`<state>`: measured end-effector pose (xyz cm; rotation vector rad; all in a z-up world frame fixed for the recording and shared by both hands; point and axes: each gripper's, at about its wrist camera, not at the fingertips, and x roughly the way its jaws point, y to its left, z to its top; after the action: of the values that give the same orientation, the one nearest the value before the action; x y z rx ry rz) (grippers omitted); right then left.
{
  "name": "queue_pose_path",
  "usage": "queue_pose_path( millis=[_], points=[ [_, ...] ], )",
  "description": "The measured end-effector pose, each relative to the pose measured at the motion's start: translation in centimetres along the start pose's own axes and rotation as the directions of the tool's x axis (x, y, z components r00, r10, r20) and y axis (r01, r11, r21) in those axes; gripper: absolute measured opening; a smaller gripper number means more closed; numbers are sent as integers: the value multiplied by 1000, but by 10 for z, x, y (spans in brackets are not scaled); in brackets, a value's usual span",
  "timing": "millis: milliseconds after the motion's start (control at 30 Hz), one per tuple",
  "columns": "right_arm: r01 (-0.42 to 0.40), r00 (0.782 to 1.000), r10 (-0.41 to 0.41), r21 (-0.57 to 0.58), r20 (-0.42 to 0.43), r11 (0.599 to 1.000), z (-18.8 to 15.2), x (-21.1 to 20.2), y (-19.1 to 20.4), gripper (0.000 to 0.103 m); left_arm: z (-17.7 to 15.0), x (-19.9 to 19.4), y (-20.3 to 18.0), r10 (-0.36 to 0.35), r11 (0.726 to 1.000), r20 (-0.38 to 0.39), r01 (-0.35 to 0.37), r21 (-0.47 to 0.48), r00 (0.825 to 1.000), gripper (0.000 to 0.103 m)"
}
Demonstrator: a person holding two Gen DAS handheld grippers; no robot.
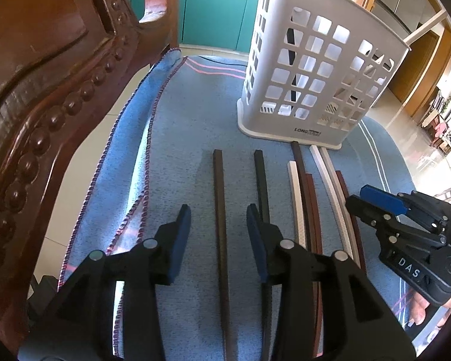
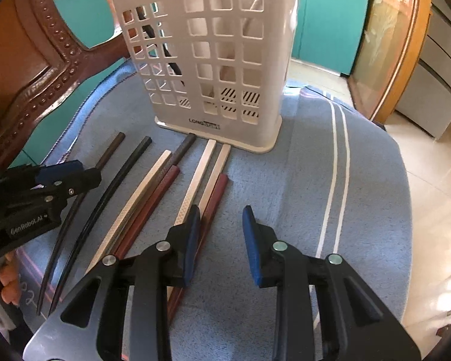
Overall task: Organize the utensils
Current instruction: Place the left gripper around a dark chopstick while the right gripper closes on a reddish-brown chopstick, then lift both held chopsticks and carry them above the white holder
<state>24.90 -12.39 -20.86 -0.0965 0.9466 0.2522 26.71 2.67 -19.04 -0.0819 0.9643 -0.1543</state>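
Several chopsticks lie side by side on a blue towel [image 1: 180, 126] in front of a white slotted utensil holder [image 1: 312, 69]. A dark brown chopstick [image 1: 221, 225] lies between the open fingers of my left gripper [image 1: 219, 228]; a black chopstick [image 1: 263, 189] passes under its right finger. White chopsticks [image 2: 192, 189] and reddish-brown chopsticks [image 2: 153, 207] lie further right. My right gripper [image 2: 221, 237] is open and empty over the towel [image 2: 285, 198], just right of the reddish chopstick [image 2: 215, 201]. The holder [image 2: 213, 60] has a dark utensil inside it.
A carved wooden chair back [image 1: 45, 90] rises at the left of the towel. Teal cabinets [image 1: 213, 9] stand behind. The towel's right edge drops to a tiled floor [image 2: 436, 195]. The right gripper shows in the left wrist view [image 1: 385, 207].
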Motion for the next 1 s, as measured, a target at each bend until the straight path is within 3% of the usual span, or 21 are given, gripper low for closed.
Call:
queue_pose_path(
  millis=[67,133,400,600,667,767,867,933,1000],
  points=[
    [-11,999,12,19,-34,1000,-1,4,-5,29,0,1,0,3,1000,-2,-3,0,1000,39],
    [3,999,-2,13,-40,1000,-1,4,-10,20,0,1,0,6,1000,-3,-6,0,1000,40],
    [16,1000,-16,-11,-19,1000,-8,3,-4,16,5,6,1,13,1000,-11,-13,-5,1000,41],
    [43,999,-43,-38,-6,998,-9,3,3,16,16,17,-13,113,993,-26,-112,45,993,41],
    [41,999,-41,-37,-4,998,-10,2,3,16,18,20,-19,129,990,-19,-128,65,991,34],
    [11,1000,-11,-11,0,1000,-9,1,-1,14,21,22,-23,107,991,-18,-106,81,994,7],
    [-55,998,55,28,9,998,-7,-1,-9,8,23,19,-22,81,994,5,-82,68,997,7],
    [-64,997,63,42,42,997,-4,-11,-15,6,25,9,-19,67,996,41,-69,61,997,7],
    [-133,987,126,69,100,989,-1,-31,-23,6,27,-17,-15,31,998,97,-35,45,995,7]
  ],
)
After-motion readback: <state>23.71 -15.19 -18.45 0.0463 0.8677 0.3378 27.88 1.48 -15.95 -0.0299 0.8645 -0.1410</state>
